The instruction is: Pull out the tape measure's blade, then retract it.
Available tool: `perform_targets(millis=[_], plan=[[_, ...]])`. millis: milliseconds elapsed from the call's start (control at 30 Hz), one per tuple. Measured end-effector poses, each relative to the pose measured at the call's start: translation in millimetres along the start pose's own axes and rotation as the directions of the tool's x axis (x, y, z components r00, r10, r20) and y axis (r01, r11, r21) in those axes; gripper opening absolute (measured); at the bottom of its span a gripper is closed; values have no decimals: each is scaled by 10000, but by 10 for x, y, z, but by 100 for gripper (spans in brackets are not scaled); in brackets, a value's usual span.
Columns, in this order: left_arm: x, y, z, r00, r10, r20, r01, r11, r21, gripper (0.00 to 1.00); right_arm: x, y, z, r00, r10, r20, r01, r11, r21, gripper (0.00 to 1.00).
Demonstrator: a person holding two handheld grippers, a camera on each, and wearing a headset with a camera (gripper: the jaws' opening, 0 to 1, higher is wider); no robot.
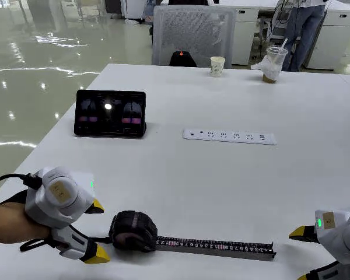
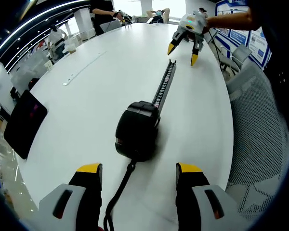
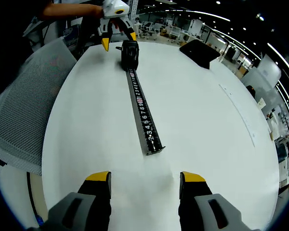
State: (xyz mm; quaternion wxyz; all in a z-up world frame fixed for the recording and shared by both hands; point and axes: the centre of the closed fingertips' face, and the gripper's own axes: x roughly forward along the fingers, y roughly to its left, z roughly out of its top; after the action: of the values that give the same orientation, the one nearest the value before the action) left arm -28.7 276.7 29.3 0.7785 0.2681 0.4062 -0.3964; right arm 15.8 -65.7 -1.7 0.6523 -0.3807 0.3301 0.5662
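Currently tape measure (image 1: 132, 231), blade (image 1: 216, 247) out, between spread left tongs (image 1: 98, 230) and spread right tongs (image 1: 299, 255).

The tape measure (image 1: 133, 231) is showing a black case, its blade (image 1: 216, 247) carrying pale numerals on dark. The left tool (image 1: 98, 230) and the right tool (image 1: 300, 255) are wearing grey-white bodies with yellow tips. The bench (image 1: 233, 181) is gleaming white.
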Motion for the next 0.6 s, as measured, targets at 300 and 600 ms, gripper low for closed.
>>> perform_targets(millis=[300,600], plan=[[-71,-193,-112,9997,157,164,-143,9965,-823,65,-20,184,-5,9995,-138,277,112,9959,902,63],[-90,-318,-106,9976,440,538,-360,9893,-1410,71,-43,315,49,9969,-449,642,333,9846,1718,68]])
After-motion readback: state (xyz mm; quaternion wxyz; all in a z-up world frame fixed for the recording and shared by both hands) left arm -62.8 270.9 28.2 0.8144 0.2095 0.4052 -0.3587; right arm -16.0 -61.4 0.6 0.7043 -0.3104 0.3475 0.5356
